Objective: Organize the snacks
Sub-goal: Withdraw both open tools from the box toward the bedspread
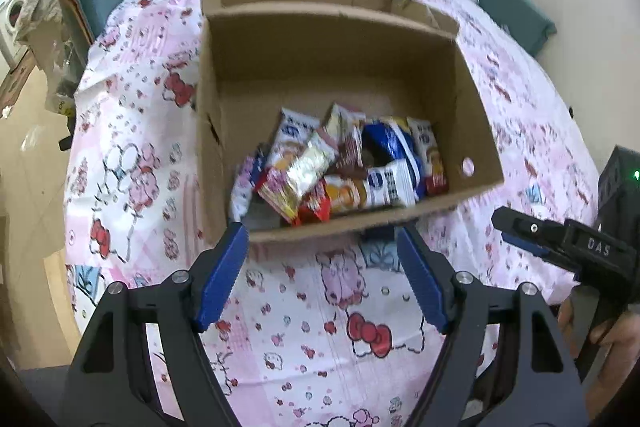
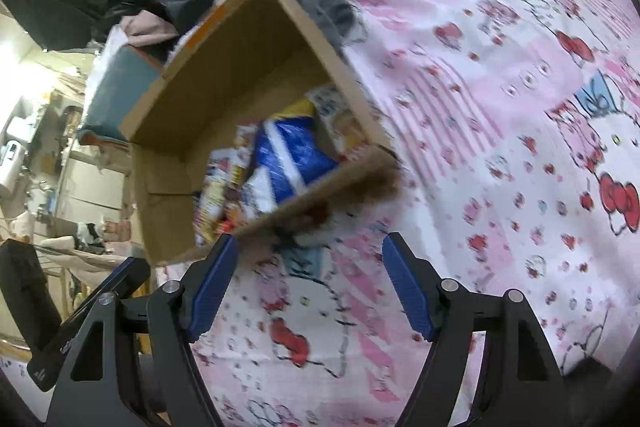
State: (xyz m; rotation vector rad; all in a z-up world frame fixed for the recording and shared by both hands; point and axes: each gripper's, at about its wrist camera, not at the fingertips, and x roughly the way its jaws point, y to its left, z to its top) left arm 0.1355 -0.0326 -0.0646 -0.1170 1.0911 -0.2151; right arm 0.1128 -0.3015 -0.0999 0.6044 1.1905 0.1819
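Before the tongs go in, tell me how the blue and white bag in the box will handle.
The blue and white bag looks crinkled, so probably floppy and light. Its glossy film may slip. It lies among other packets, so neighbours may shift.

Snack packets [image 1: 340, 167] in cardboard box [image 1: 340, 51] on bedsheet [image 1: 320, 327]

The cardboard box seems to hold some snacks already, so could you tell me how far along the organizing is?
Done: a heap of snack packets already lies in the cardboard box, loosely piled. In hand: nothing; the left gripper and right gripper are both open and empty above the bedsheet. Left: no loose snacks show on the sheet, so perhaps only tidying the pile.
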